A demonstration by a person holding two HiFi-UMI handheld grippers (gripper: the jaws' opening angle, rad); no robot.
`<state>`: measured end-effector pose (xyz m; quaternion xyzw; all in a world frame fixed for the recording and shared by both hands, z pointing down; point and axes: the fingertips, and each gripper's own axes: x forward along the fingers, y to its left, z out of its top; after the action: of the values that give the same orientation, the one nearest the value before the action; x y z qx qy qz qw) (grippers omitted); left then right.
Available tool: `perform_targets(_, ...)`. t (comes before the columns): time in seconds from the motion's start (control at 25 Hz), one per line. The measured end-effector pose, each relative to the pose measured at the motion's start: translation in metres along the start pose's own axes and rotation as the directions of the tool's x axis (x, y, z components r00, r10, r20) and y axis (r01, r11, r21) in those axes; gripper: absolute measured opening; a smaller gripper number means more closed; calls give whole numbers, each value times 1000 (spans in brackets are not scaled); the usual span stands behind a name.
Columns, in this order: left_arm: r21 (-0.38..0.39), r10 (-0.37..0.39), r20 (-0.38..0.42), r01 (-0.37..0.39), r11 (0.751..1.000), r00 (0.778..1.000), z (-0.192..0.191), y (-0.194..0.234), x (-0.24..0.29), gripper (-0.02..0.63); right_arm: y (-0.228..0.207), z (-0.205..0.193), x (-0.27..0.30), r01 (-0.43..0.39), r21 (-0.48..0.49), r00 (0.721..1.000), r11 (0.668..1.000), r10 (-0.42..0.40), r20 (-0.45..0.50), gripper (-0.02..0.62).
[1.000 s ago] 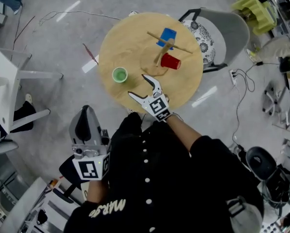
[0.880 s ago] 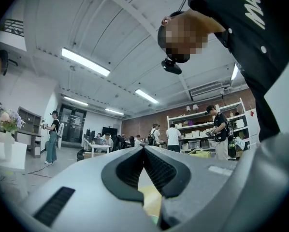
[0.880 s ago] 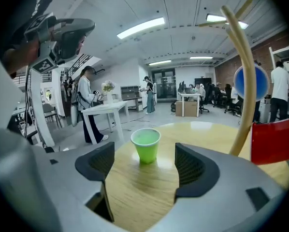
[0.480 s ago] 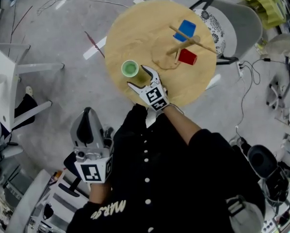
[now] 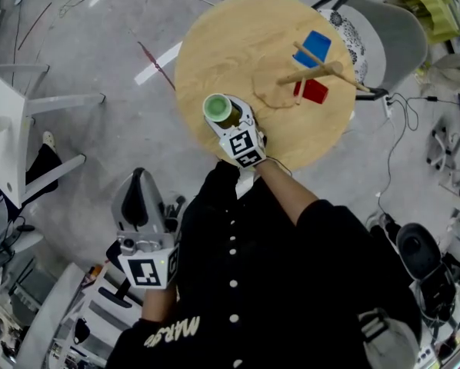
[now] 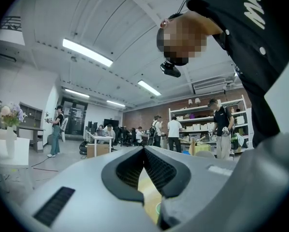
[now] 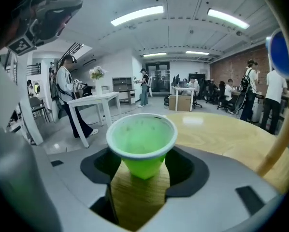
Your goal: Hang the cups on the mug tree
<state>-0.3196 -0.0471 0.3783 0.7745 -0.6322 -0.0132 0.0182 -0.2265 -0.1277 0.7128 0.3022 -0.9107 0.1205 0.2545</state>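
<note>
Head view looks steeply down on a round wooden desk [image 5: 215,44] standing on a grey floor [image 5: 99,60]; the green cup [image 5: 217,107] stands upright, mouth up, close to the desk's near edge and well apart from the mug tree [image 5: 316,73] on the far right part of the desk; a red cup [image 5: 315,91] sits against the tree's post and a blue cup [image 5: 317,47] shows just beyond it, though from above I cannot tell whether either hangs from a peg; the right gripper [image 5: 227,117] reaches in over the desk's edge with one jaw on each side of the green cup, its marker cube [image 5: 242,146] just behind; right gripper view has the cup's tapered body between the two jaws and its pale rim above them, with a dark gap on each side, so the jaws are apart and not pressing on it; they have just been closing in around the cup; the cup's foot rests on the wood; the blue cup shows high at that view's right edge, beside a pale wooden limb of the tree; the left gripper [image 5: 140,184] is held low, off the desk, at the person's left side over the floor; left gripper view shows its jaws meeting at the tips with nothing between them, facing a room where people [image 6: 174,132] stand near shelves [image 6: 202,124]; a grey chair [image 5: 388,41] stands behind the desk, near the tree.
</note>
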Motion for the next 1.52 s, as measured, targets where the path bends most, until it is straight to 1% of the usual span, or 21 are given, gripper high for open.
perform_targets(0.16, -5, -1, -5, 1, 1000, 1000, 0, 1, 6, -3, -3, 8, -5, 0, 1, 1000, 1000, 0, 19, 285)
perform_targets(0.32, -1, -25, 22, 25, 1000, 999, 10, -12, 16, -3, -13, 16, -32, 15, 53, 1000, 999, -16, 25, 285)
perform_targets(0.4, 0, -52, 38, 52, 999, 998, 14, -24, 18, -3, -24, 23, -54, 43, 87, 998, 995, -46, 35, 284)
perform_targets(0.56, -38, -99, 95, 103, 994, 991, 31, -53, 26, -3, -52, 38, -104, 119, 129, 990, 984, -127, 55, 284)
perform_targets(0.76, -36, -163, 131, 169, 985, 978, 47, -84, 32, -3, -82, 54, -154, 200, 168, 975, 965, -213, 64, 282)
perform_targets(1.0, -25, -204, 150, 210, 977, 967, 59, -106, 31, -3, -95, 79, -192, 273, 142, 952, 952, -288, 105, 281)
perform_targets(1.16, -20, -223, 171, 229, 973, 960, 69, -119, 23, -3, -91, 86, -210, 316, 102, 940, 943, -326, 104, 282)
perform_targets(1.36, -8, -238, 191, 244, 970, 952, 78, -123, 17, -3, -93, 101, -227, 370, 63, 916, 927, -375, 145, 284)
perform_targets(1.52, -1, -253, 186, 257, 966, 949, 80, -125, 12, -3, -95, 116, -238, 426, 34, 887, 904, -425, 179, 282)
